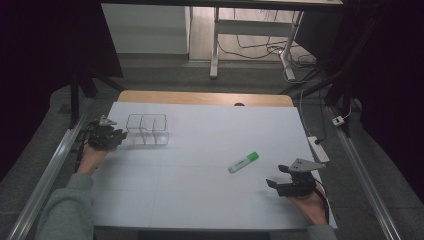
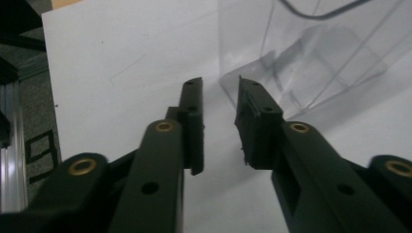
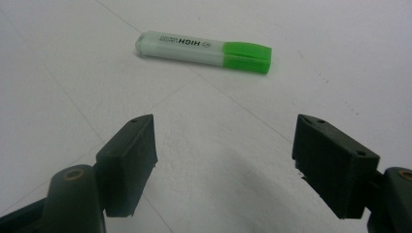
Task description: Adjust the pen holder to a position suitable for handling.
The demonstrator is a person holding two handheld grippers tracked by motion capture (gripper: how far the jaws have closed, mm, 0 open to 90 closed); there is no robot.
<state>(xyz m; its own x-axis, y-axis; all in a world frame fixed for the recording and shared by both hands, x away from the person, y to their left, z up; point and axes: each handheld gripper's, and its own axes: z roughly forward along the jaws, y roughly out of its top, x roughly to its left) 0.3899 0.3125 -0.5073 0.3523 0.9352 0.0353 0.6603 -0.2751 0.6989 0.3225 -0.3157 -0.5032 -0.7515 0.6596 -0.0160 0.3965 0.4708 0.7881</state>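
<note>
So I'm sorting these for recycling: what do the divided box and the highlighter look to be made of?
The divided box looks like clear, glossy hard plastic, probably acrylic: the white board shows through its walls, and the edges catch light. The highlighter looks like plastic too: a pale, smooth, slightly shiny barrel with black print and a green cap that seems translucent. The exact plastic types can't be told.

1. A box [image 1: 147,129] stands on the bench [image 1: 200,190], far left.
2. The left gripper [image 1: 119,135] sits just left of the box, its tips at the box's corner.
3. A marker [image 1: 243,162] lies right of centre, well apart from the box.
4. The right gripper [image 1: 276,181] rests near the marker, to its right and nearer the person.
</note>
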